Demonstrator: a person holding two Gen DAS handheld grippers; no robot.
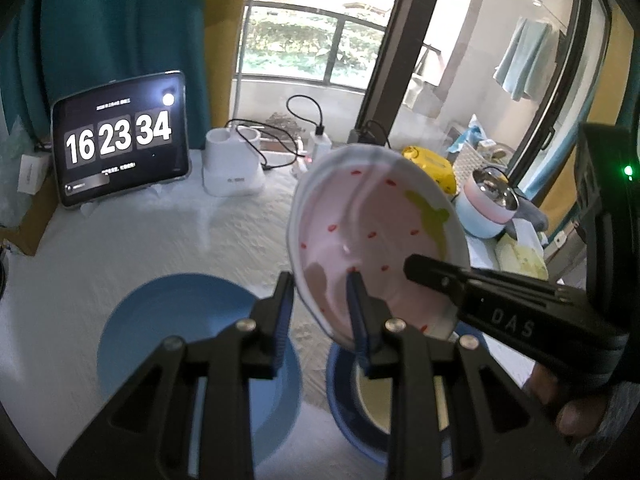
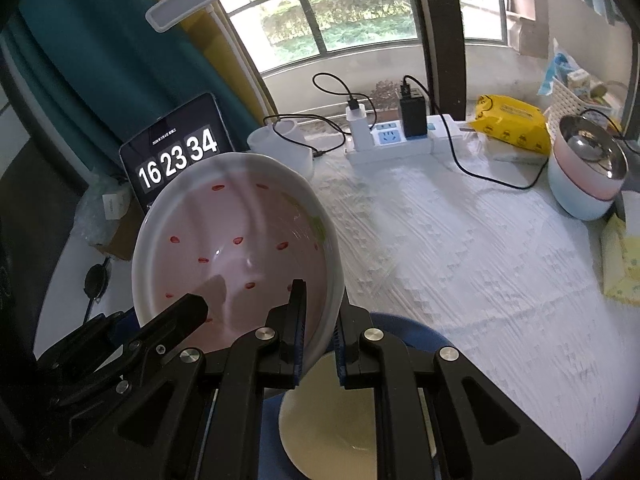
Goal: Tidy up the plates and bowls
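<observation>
A pink bowl (image 1: 380,232) with red seed marks and a white rim hangs tilted above the table, held from two sides. My left gripper (image 1: 320,312) is shut on its near rim, one finger inside and one outside. My right gripper (image 2: 320,322) is shut on the bowl (image 2: 240,248) at its right rim; it reaches in from the right (image 1: 424,274) in the left wrist view. Below lie an empty blue plate (image 1: 180,320) and a blue dish (image 1: 340,400) with a cream-coloured dish (image 2: 344,420) inside it.
A tablet (image 1: 120,140) showing a clock stands at the back left beside a white lamp base (image 1: 232,168). A power strip (image 2: 400,140) with cables, a yellow pack (image 2: 512,120) and a steel-lined pink and blue bowl (image 2: 584,172) sit at the back right.
</observation>
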